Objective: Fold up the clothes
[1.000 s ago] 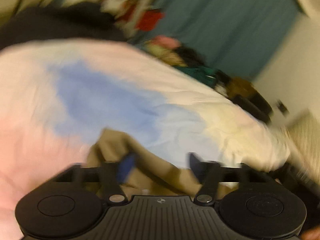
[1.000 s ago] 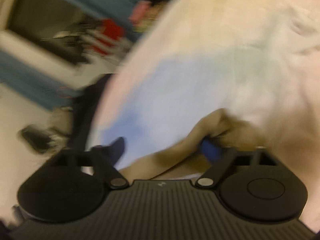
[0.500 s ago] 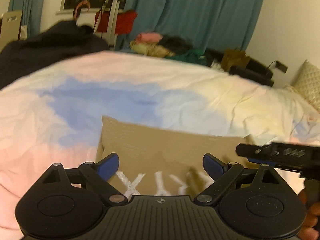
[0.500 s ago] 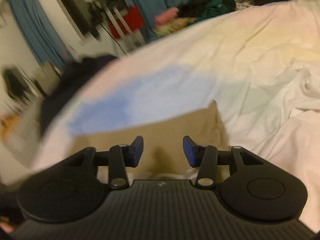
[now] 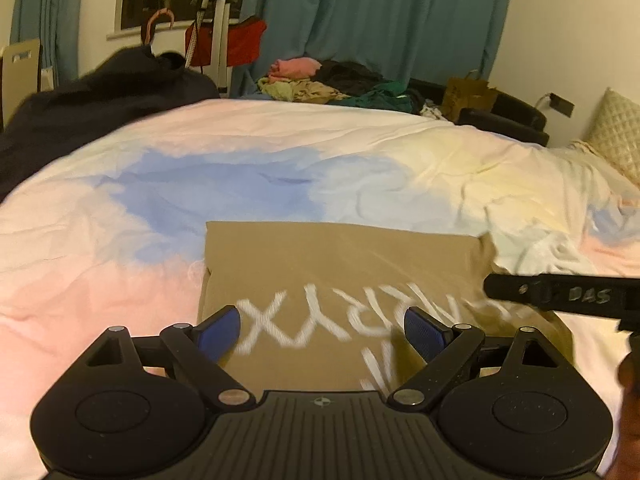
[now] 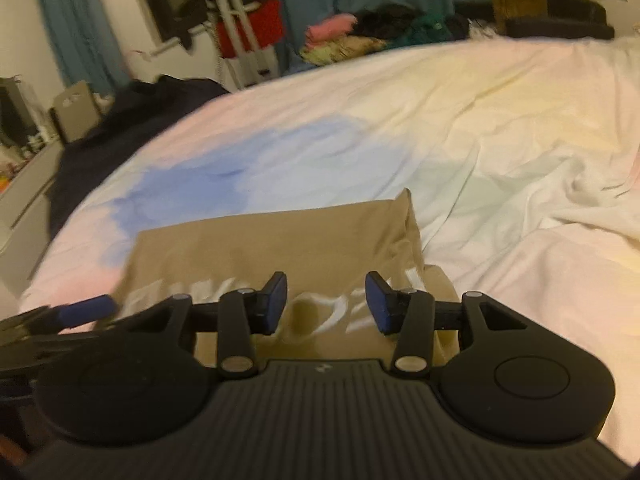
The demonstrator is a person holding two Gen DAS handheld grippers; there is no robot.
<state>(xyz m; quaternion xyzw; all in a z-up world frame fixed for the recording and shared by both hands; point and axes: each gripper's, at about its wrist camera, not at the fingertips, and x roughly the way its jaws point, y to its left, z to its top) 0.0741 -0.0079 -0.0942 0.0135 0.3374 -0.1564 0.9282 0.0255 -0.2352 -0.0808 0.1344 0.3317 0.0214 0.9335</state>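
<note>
A tan shirt with white lettering (image 5: 340, 264) lies folded flat on the pastel bedspread (image 5: 240, 168). It also shows in the right wrist view (image 6: 272, 244), with its right corner raised in a small peak. My left gripper (image 5: 322, 334) is open and empty above the shirt's near edge. My right gripper (image 6: 326, 304) is open and empty above the shirt's near right part. A black bar of the right gripper (image 5: 560, 294) reaches in at the right of the left wrist view. A blue pad of the left gripper (image 6: 86, 308) shows at the left of the right wrist view.
A dark garment (image 5: 100, 100) lies at the bed's far left. A heap of clothes (image 5: 328, 84) sits beyond the bed before teal curtains (image 5: 380, 16). A cushion (image 5: 616, 132) is at the far right. The white sheet is bunched (image 6: 560, 208) right of the shirt.
Both grippers have let go of the tan shirt, opened and drawn back. The shirt went from bunched and lifted to lying flat and folded on the bed.
</note>
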